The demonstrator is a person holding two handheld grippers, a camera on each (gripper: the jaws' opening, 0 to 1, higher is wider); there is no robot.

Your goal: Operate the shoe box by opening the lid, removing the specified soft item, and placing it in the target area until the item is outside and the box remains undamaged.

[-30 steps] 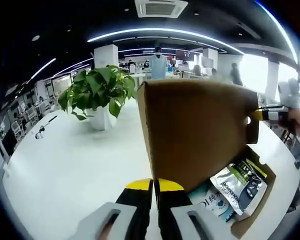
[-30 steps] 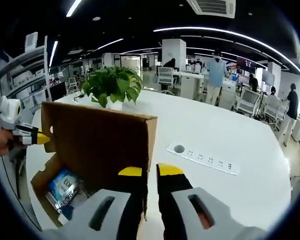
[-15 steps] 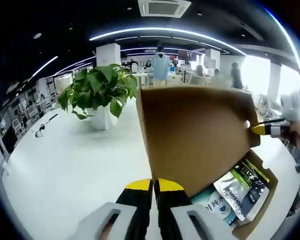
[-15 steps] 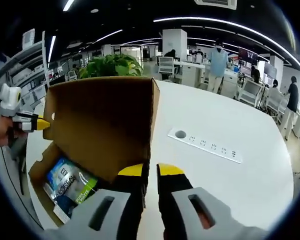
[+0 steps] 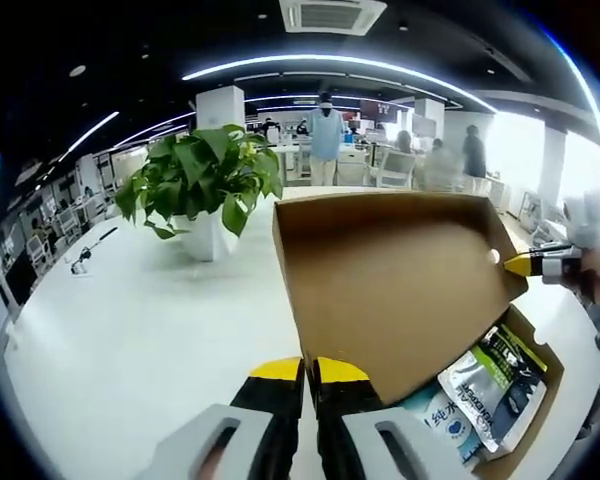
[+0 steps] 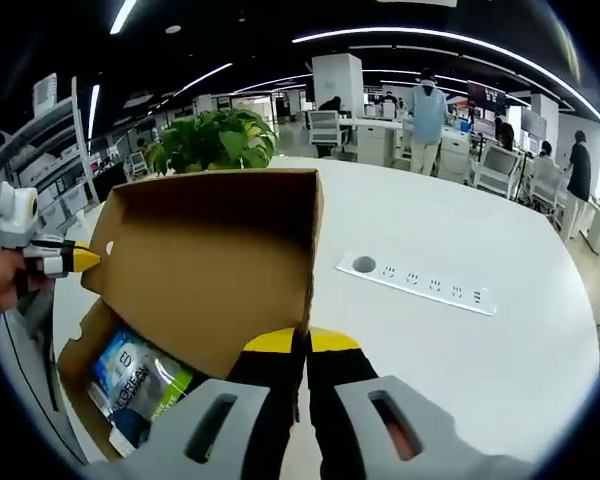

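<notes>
Both tongs (image 5: 310,368) on raised lid (image 5: 390,275).

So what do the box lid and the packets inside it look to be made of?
The lid looks like plain brown cardboard: matte, unprinted, with folded side flaps and a raw cut edge. The packets in the box look like glossy plastic film pouches, printed white, blue and green, with light glinting off them; probably soft, though the views cannot settle that.

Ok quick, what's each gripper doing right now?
Left gripper: shut on the box lid.
Right gripper: shut on the box lid's other corner.
</notes>
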